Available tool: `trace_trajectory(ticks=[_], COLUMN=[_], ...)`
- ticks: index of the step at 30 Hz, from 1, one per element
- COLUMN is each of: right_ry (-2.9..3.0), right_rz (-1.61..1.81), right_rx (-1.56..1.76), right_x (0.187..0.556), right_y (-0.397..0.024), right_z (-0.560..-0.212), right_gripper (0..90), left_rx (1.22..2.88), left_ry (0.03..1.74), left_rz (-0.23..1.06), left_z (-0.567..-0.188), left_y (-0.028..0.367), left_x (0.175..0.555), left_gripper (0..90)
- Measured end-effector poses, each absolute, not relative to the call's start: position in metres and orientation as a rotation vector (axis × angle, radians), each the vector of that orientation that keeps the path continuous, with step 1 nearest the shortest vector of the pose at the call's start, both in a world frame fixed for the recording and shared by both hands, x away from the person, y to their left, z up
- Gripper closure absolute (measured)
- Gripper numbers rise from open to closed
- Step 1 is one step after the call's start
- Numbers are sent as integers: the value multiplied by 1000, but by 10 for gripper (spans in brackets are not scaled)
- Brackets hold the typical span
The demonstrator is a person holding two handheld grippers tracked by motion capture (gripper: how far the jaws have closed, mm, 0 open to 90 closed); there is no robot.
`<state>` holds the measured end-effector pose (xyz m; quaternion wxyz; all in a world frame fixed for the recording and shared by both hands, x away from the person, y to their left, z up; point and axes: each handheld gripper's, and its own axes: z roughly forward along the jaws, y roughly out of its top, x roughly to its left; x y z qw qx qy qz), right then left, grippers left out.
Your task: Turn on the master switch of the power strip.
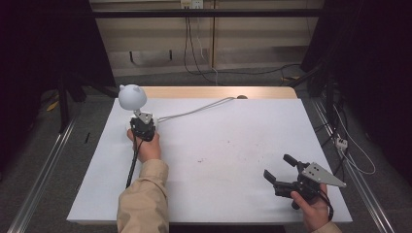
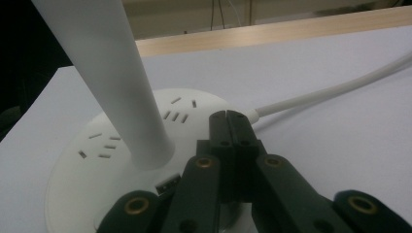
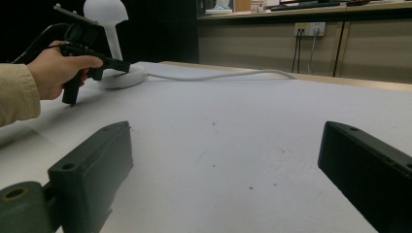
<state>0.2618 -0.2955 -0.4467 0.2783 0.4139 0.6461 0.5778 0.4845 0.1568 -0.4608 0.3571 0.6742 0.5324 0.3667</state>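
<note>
Left gripper jaws pressed together, tips over the round base of the white desk lamp at the far left of the white table; lamp cord runs right; right gripper near right, jaws wide apart, holding nothing.

White desk lamp with round eared head, upright, at bench's 10 o'clock corner. Round white base flat on white bench surface, socket slots on top, USB port at edge. Tapered white stem leans slightly. White cord runs toward 12 o'clock edge.
</note>
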Motion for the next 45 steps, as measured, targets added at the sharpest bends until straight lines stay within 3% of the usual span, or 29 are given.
trace_trajectory(ticks=[45], right_ry=[1726], right_rz=[1556], right_rx=[1102], right_x=[259], right_y=[-298], right_z=[-445], right_gripper=[48], left_rx=[1779], left_ry=[1413], left_rz=[959], left_z=[-458], left_y=[150], left_x=[488], left_gripper=[900])
